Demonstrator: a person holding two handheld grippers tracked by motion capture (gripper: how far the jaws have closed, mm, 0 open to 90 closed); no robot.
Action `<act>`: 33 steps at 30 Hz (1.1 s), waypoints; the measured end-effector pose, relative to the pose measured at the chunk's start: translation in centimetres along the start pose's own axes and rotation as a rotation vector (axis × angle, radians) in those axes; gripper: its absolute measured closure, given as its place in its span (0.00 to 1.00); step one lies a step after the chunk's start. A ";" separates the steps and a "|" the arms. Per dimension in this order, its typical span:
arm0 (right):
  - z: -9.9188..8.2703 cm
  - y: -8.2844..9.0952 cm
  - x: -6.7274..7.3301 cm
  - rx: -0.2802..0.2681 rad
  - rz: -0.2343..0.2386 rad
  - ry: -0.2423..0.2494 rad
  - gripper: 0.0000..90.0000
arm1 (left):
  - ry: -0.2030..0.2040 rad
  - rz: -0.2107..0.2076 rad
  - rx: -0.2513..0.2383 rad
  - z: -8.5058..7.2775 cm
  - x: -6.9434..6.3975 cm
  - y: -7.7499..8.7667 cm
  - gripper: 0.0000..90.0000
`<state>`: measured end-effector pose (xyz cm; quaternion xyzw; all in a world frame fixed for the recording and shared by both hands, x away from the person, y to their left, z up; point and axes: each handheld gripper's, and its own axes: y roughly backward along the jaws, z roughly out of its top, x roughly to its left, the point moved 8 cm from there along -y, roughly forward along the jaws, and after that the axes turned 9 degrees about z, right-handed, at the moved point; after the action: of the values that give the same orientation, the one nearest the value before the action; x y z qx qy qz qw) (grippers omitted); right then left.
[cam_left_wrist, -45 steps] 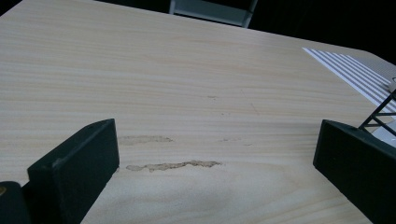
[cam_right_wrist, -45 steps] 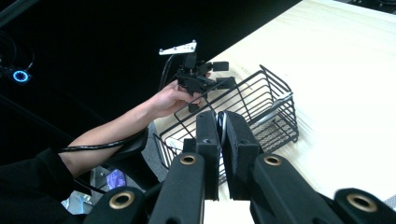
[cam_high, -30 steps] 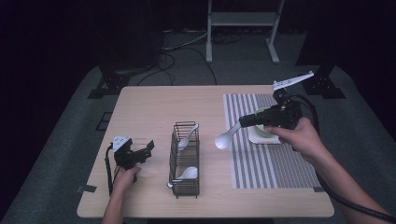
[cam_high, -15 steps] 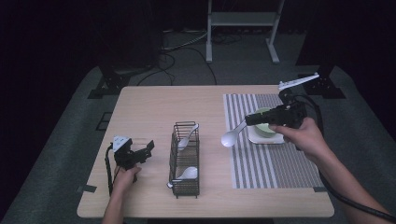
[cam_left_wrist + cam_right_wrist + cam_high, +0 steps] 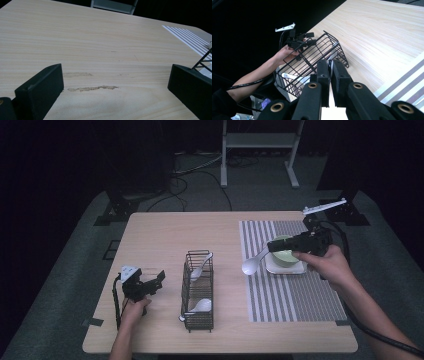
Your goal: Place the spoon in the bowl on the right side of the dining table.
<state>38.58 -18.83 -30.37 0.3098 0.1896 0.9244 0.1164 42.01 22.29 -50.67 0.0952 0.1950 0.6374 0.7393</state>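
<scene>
Two hand-held grippers work over one wooden surface (image 5: 165,240), which carries a striped mat (image 5: 295,295) at its right side and a black wire basket (image 5: 198,292) near the middle. On the mat sits a white square plate (image 5: 285,266) with a green bowl (image 5: 283,256) on it. The right hand-held gripper (image 5: 272,246) hovers over the bowl, jaws clenched on the handle of a white spoon (image 5: 251,264) whose bowl hangs beyond the plate's left edge. Inside the basket lie what look like two more white spoons (image 5: 200,306). The left hand-held gripper (image 5: 159,281) rests low left of the basket, jaws spread wide and holding nothing.
</scene>
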 end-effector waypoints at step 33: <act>-0.3 1.6 -2.2 -0.024 -0.063 -0.037 0.95 | 0.000 0.001 0.003 0.0 0.0 0.0 0.00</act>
<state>39.96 -21.06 -31.03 0.3195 0.1861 0.9165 0.1528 42.01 22.31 -50.69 0.0964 0.1962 0.6374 0.7389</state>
